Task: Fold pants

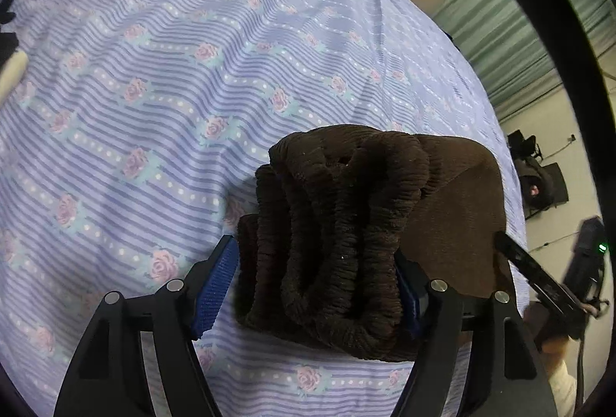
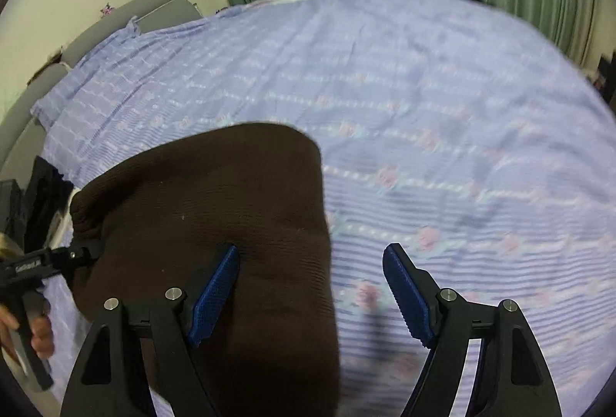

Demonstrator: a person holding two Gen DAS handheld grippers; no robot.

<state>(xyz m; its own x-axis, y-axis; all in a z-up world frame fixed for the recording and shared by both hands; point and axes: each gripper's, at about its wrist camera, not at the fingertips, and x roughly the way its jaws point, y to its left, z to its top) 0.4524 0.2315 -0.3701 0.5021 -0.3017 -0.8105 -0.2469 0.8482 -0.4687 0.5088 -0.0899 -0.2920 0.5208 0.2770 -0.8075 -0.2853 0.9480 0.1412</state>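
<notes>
Pants [image 1: 346, 224] folded on floral bedsheet [image 1: 154, 70]; left gripper [image 1: 312, 282] straddles them unclamped, right gripper [image 2: 312, 286] spread.

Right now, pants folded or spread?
Folded: the brown pants sit as a compact stack on the bedsheet, several waistband layers bunched at one end.

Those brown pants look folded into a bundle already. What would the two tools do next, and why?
Probably draw the left tool back off the brown pants. The gathered waistband end lies between its spread jaws on the floral bedsheet, and the right tool is already open over the bundle's edge, holding nothing. The fold looks finished.
</notes>
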